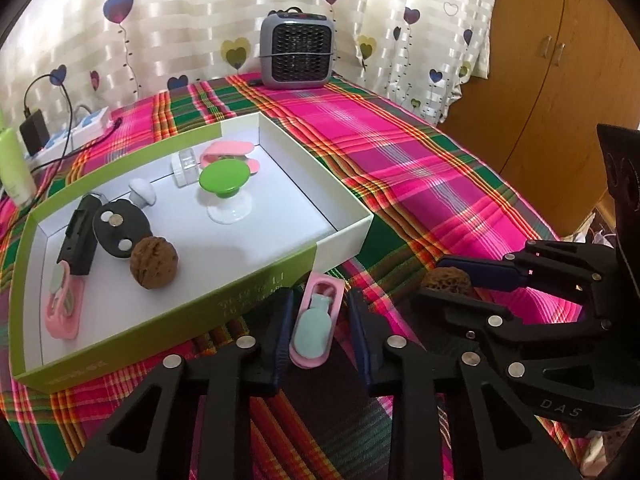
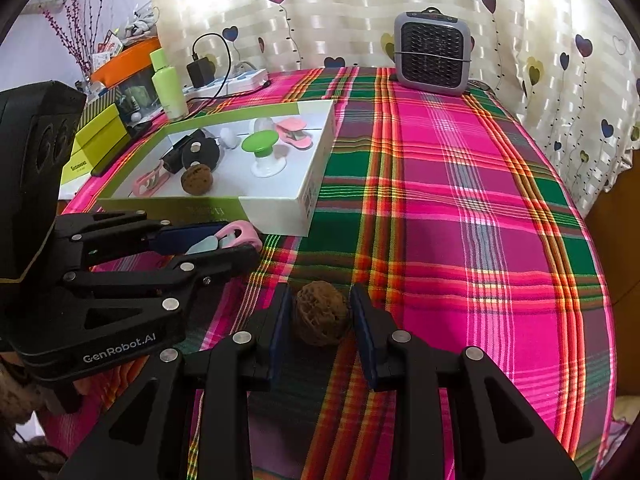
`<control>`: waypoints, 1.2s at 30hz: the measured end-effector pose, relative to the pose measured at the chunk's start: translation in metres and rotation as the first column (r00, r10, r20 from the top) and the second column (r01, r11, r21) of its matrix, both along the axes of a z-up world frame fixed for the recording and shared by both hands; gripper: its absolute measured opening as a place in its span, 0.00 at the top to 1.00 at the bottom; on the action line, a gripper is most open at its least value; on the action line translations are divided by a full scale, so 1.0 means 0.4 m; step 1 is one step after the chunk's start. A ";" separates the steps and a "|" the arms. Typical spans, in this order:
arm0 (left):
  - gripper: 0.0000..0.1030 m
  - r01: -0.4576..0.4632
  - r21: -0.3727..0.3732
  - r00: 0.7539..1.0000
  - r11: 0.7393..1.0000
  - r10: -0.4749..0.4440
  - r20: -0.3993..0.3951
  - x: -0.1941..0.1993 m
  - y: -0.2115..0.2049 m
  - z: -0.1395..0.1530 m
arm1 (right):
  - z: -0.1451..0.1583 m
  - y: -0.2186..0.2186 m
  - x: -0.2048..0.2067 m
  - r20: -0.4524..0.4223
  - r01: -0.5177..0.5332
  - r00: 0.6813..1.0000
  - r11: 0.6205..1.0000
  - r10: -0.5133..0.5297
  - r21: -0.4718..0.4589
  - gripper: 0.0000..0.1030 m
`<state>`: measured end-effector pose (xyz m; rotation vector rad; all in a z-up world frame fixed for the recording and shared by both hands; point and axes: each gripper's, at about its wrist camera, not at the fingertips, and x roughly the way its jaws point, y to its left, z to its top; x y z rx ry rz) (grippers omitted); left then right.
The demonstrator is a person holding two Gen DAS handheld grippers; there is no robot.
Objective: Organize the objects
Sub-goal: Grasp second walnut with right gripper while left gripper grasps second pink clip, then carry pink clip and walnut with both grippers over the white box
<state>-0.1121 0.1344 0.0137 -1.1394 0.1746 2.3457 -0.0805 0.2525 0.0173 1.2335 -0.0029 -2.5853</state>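
Left wrist view: left gripper [image 1: 320,320] straddles pink clip [image 1: 316,326] at lower centre, just before box [image 1: 344,236]; pad contact unclear. Clip light, rigid, slippery; grip long sides. Right gripper [image 2: 322,318] clamped on walnut [image 2: 320,314]: hard, round, may roll.

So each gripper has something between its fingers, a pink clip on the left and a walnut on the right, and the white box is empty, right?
Not quite: the box is not empty. The left wrist view shows a walnut, a green knob and other bits in it. The rest holds: left gripper around the pink clip, right gripper around a walnut.
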 end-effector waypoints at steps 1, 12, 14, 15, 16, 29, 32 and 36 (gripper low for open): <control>0.78 0.000 -0.001 1.000 1.000 0.000 0.000 -0.002 0.000 0.001 | 0.000 0.000 0.000 0.001 0.001 1.000 1.000 -0.001 -0.002 0.69; 0.84 -0.015 -0.001 1.000 1.000 0.015 -0.002 -0.003 -0.005 -0.002 | 0.000 0.000 0.002 -0.001 0.002 1.000 1.000 -0.002 0.000 0.69; 0.84 -0.017 -0.001 1.000 1.000 0.017 -0.003 -0.001 -0.007 -0.002 | -0.001 -0.001 0.003 -0.002 0.003 1.000 1.000 -0.003 0.001 0.69; 0.84 -0.019 -0.002 1.000 1.000 0.019 -0.004 0.003 -0.007 -0.002 | 0.000 -0.001 0.003 -0.003 0.005 1.000 1.000 -0.005 0.002 0.69; 0.84 -0.021 -0.002 1.000 1.000 0.021 -0.006 0.005 -0.007 -0.002 | 0.000 0.000 0.003 -0.005 0.007 1.000 1.000 -0.007 0.003 0.69; 0.84 -0.046 0.015 0.999 0.999 0.046 -0.023 0.037 -0.033 0.025 | 0.027 -0.015 0.017 -0.036 0.006 0.999 1.000 -0.006 -0.008 0.69; 0.84 -0.052 0.024 0.998 0.998 0.052 -0.029 0.044 -0.042 0.035 | 0.036 -0.023 0.020 -0.047 0.002 0.999 1.000 -0.002 -0.008 0.69; 0.84 -0.067 0.039 0.997 0.997 0.068 -0.036 0.051 -0.057 0.050 | 0.046 -0.030 0.023 -0.056 -0.002 0.998 1.000 0.001 -0.007 0.69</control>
